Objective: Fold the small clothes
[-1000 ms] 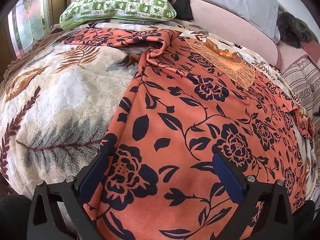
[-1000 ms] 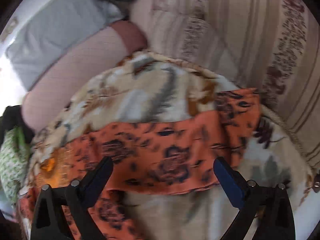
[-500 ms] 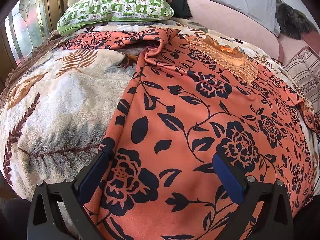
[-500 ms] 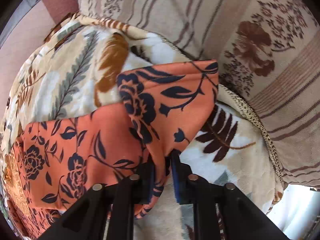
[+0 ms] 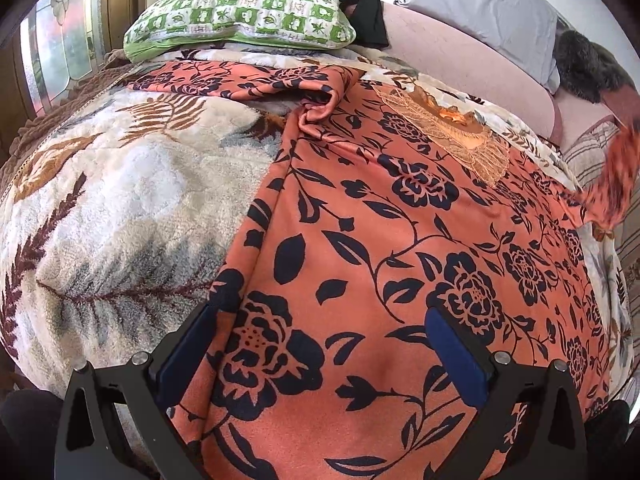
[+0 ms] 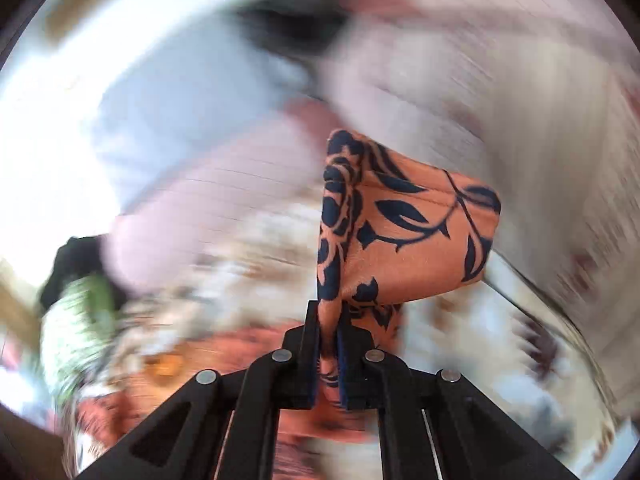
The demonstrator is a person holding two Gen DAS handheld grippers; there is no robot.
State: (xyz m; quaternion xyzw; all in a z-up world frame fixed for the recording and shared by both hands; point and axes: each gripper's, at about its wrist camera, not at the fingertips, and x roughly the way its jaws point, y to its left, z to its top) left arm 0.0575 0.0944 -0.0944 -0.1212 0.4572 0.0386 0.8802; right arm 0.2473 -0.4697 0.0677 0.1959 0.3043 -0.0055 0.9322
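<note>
- Garment: the orange floral-print fabric garment with navy roses and an embroidered neckline [image 5: 400, 240] lies spread on the bed's plush cream leaf-pattern blanket [image 5: 120, 208], directly ahead of and under my left claw [image 5: 320, 356].
- Left claw: jaws stand wide and hold nothing. One finger sits over the garment's left edge, the other over its body. I cannot tell whether the pads touch the cloth.
- Right claw [image 6: 329, 344]: jaws are narrow, pinched on a sleeve end of the garment [image 6: 404, 224], which stands up just ahead of the fingertips. In the left view this sleeve shows raised off the bed at far right [image 5: 612, 176].
- Background in the right view is motion-blurred; I read no detail from it.
- Step in hand, as I judge it: the first fold, carrying the sleeve inward over the body.
- Next move calls for: lay the sleeve flat across the chest panel, release only once it rests, and use the left claw to pin or gather the opposite side.
- The far sleeve ahead of the left claw, below the green-and-white checked pillow [image 5: 240, 12], remains bunched and unfolded.
</note>
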